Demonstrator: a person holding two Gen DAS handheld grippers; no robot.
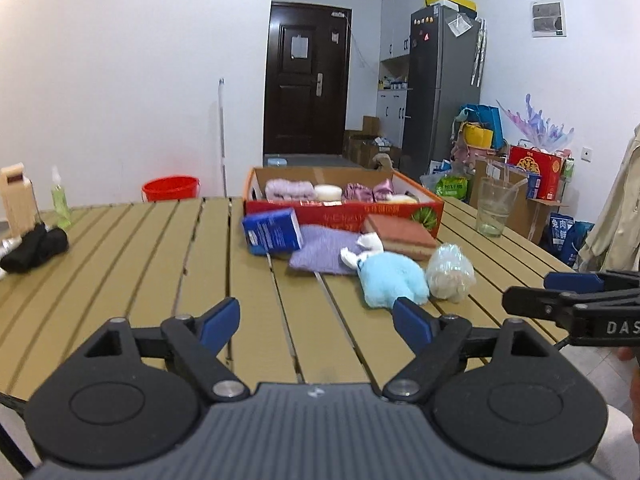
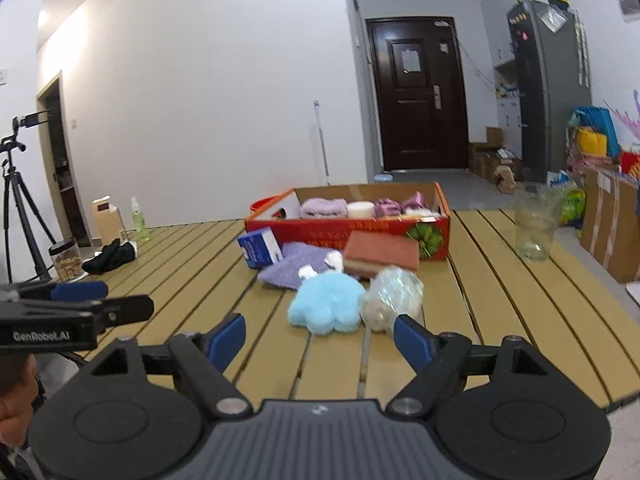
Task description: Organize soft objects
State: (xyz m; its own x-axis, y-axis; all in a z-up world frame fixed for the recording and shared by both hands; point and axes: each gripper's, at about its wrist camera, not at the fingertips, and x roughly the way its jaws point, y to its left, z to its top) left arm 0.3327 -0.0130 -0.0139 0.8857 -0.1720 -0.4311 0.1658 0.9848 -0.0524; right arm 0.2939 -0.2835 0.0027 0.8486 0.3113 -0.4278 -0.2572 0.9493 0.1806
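Toys and soft things lie in a little heap on the slatted wooden table [image 1: 120, 248], just in front of the red cardboard box [image 1: 344, 212]. The blue plush bunny [image 1: 390, 276] lies nearest, touching a white soft thing wrapped in clear plastic [image 1: 450, 272]. Behind them are a purple cloth [image 1: 324, 252], a red-brown sponge [image 1: 400, 234] and a blue tissue pack [image 1: 272, 230] leaning on the cloth. The box already holds some soft things: a rolled lilac towel [image 2: 323, 207] and a white round thing [image 2: 360, 210] beside it.

The left gripper [image 1: 316, 322] is spread wide with nothing between its tips, over bare table near the bunny. The right gripper [image 2: 319, 338] is spread wide too and holds nothing. It sits just before the bunny and the wrapped thing.

Here is what could go wrong, I think. The bunny and the wrapped thing touch, so a pinch could catch both, or push one away. The plastic looks slippery and may slide out of the tips. The two grippers are close side by side, so they could bump if both go for the same thing. A clear glass cup [image 1: 494, 210] stands near the box, and a wide swing to the box could knock it over.
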